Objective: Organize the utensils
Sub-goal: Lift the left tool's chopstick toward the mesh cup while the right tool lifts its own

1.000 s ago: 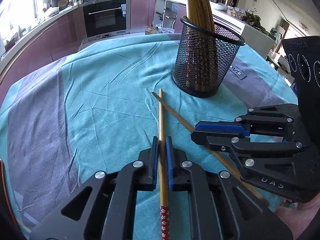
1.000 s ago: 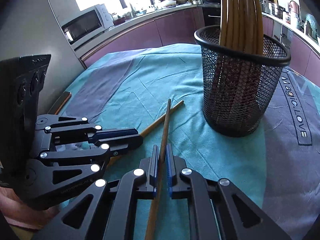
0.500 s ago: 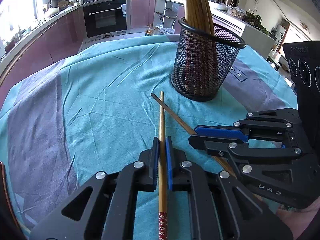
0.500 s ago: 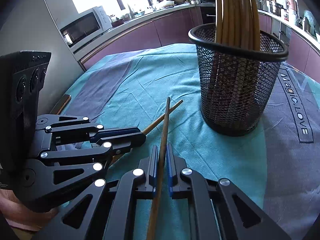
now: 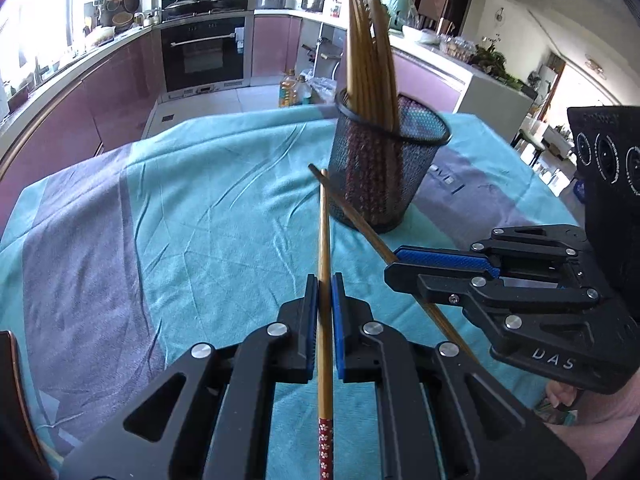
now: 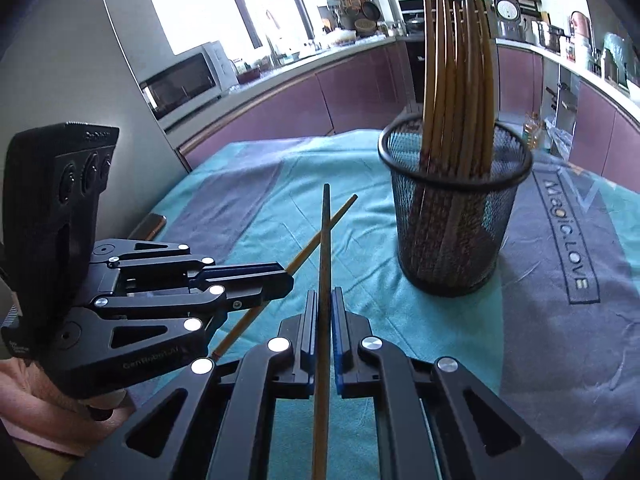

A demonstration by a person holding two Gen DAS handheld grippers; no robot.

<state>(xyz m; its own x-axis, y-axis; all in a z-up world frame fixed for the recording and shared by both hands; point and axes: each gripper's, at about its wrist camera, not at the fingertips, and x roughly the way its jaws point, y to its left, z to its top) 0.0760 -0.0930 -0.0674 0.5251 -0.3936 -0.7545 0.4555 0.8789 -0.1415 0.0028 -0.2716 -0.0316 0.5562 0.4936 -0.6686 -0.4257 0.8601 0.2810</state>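
My left gripper [image 5: 325, 282] is shut on a bamboo chopstick [image 5: 325, 236] with a red flowered end, held clear of the cloth. My right gripper [image 6: 325, 298] is shut on a second plain chopstick [image 6: 325, 240], also lifted. The two sticks cross near their tips in front of the black mesh cup [image 5: 384, 176], which stands upright with several chopsticks in it. In the left wrist view the right gripper [image 5: 394, 266] sits to the right, with its stick [image 5: 352, 216] slanting toward the cup. In the right wrist view the left gripper [image 6: 290, 280] is at the left and the mesh cup [image 6: 452, 240] stands ahead on the right.
A teal and grey tablecloth [image 5: 180, 216] covers the table, with printed lettering [image 6: 568, 236] right of the cup. A dark flat object [image 6: 149, 226] lies at the table's left edge. Kitchen counters, an oven [image 5: 208, 54] and a microwave [image 6: 180, 80] lie beyond the table.
Both grippers have risen, each carrying its chopstick off the cloth. The mesh cup now sits lower and farther off in both views. Both grips stay shut.
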